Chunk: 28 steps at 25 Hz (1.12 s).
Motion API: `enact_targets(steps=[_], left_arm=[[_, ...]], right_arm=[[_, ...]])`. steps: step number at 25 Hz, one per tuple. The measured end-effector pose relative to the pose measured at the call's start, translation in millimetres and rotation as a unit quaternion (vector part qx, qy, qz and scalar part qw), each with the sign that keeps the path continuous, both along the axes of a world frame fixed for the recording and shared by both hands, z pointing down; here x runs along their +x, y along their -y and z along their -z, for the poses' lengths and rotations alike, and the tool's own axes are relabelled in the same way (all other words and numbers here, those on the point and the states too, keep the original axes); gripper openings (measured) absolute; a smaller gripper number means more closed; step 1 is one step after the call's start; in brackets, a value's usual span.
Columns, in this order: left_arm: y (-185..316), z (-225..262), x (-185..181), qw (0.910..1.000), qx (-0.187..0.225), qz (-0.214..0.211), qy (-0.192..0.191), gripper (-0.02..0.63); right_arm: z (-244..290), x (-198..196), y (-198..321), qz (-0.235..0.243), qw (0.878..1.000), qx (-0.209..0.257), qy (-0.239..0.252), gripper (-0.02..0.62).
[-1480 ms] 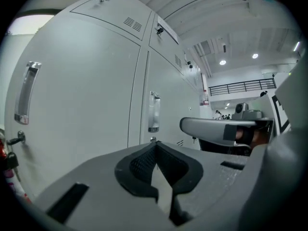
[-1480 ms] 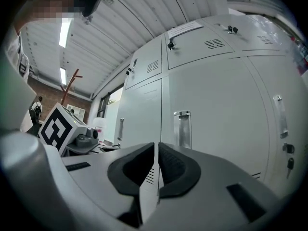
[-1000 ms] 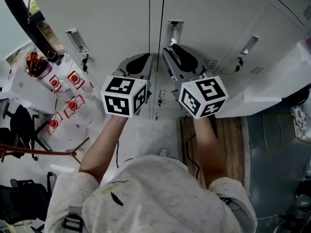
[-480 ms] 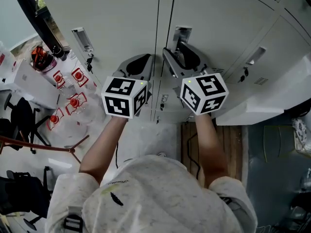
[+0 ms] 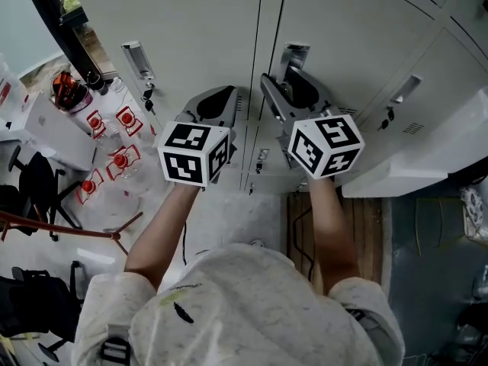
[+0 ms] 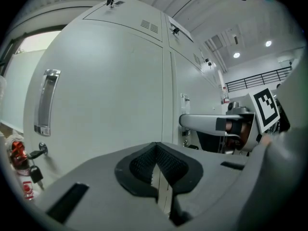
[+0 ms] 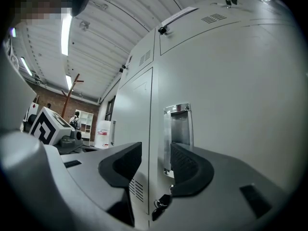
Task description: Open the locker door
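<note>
1. A bank of grey lockers (image 5: 198, 36) fills the top of the head view and the background of both gripper views.
2. The door (image 5: 343, 29) stands right of the middle seam. It looks flush with its neighbours, and no gap shows along its edge.
3. The person's forearms (image 5: 156, 235) reach forward, one gripper in each hand.
4. The right gripper (image 5: 284, 82) is up at the door. Its jaws stand moderately apart and straddle the vertical seam at the door's left edge, with nothing clamped between them. The right pad (image 7: 190, 165) lies over the lower end of the handle; I cannot tell whether it touches.
5. The left gripper (image 5: 227, 94) sits just beside the right one, pointed at the neighbouring locker left of the seam. Its jaws are pressed together with only a thin slit between the ribbed pads (image 6: 144, 165), and they hold nothing.
6. A marker cube (image 5: 194, 152) tops the left gripper, and another cube (image 5: 326, 145) tops the right.
7. The handle (image 7: 177, 129) is a recessed chrome pull set near the door's left edge, upright, just above the right jaws.
8. The neighbouring locker's handle (image 6: 45, 102) is well apart to the left.
9. A key (image 7: 160, 205) sticks out of the lock below the handle, low between the right jaws.
10. Keys (image 6: 33, 170) hang under the neighbouring handle.
</note>
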<state>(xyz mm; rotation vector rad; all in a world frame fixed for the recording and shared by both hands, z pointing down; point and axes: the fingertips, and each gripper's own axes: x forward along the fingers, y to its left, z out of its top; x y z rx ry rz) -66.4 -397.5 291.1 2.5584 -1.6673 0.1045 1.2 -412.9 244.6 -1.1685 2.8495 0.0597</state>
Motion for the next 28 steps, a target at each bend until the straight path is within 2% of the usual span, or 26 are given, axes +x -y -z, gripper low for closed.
enact_targets(steps=[20, 28], left_arm=[[-25.1, -6.7, 12.8, 0.9975, -0.008, -0.07, -0.01, 0.006], [-36.0, -5.2, 23.2, 0.9949, -0.009, -0.1, -0.005, 0.006]], right_arm=[[-0.8, 12.8, -40.1, -0.075, 0.997, -0.001, -0.024, 0.169], [0.1, 22.1, -57.3, -0.101, 0.995, 0.0, -0.017, 0.166]])
